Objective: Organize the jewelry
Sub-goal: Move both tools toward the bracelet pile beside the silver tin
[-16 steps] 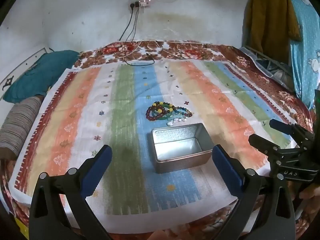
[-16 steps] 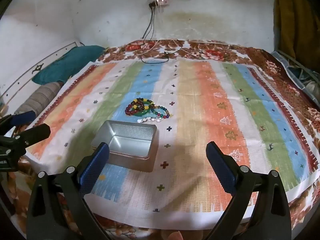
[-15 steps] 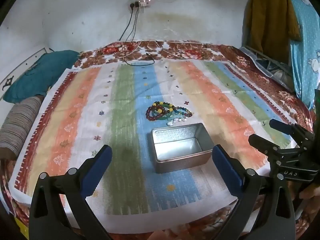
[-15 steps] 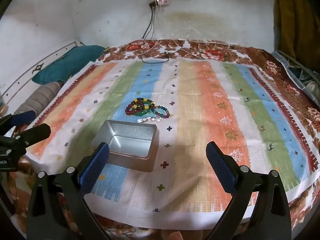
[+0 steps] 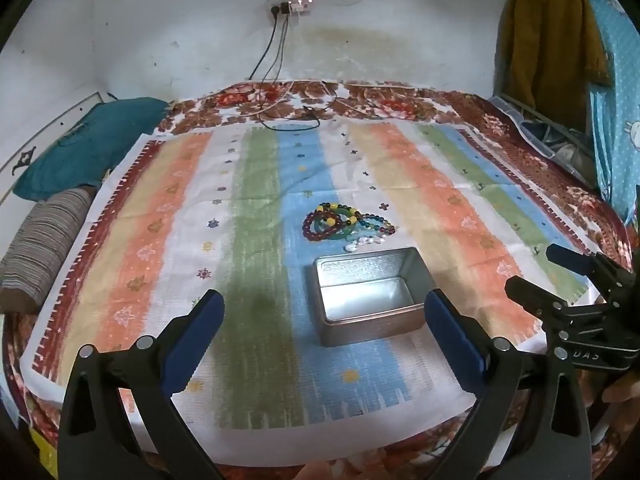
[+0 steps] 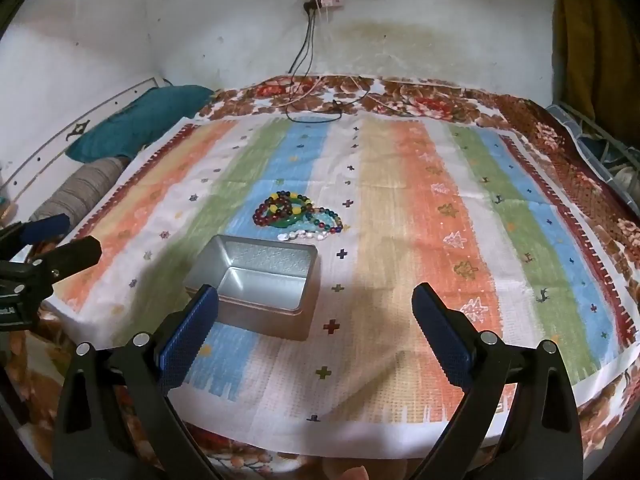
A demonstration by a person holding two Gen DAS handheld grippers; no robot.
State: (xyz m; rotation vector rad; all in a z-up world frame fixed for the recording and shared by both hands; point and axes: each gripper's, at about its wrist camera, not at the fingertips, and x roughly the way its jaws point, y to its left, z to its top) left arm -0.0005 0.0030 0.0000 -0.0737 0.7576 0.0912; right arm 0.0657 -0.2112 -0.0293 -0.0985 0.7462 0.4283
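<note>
Left gripper (image 5: 322, 318): held low over the near edge of the striped cloth (image 5: 256, 240), fingers spread wide, holding nothing. Right gripper (image 6: 314, 312): same height, fingers spread wide, holding nothing; its left finger (image 6: 188, 330) overlaps the tin's near corner in view.

Bare cloth lies at 9 o'clock of the tin (image 5: 368, 296) in the left wrist view, and at 3 o'clock of it in the right.

Tin: open side up, long axis 9-to-3 in the left view. Bracelets (image 5: 344, 222) lie heaped on the cloth just beyond its far wall, at 12 o'clock.
</note>
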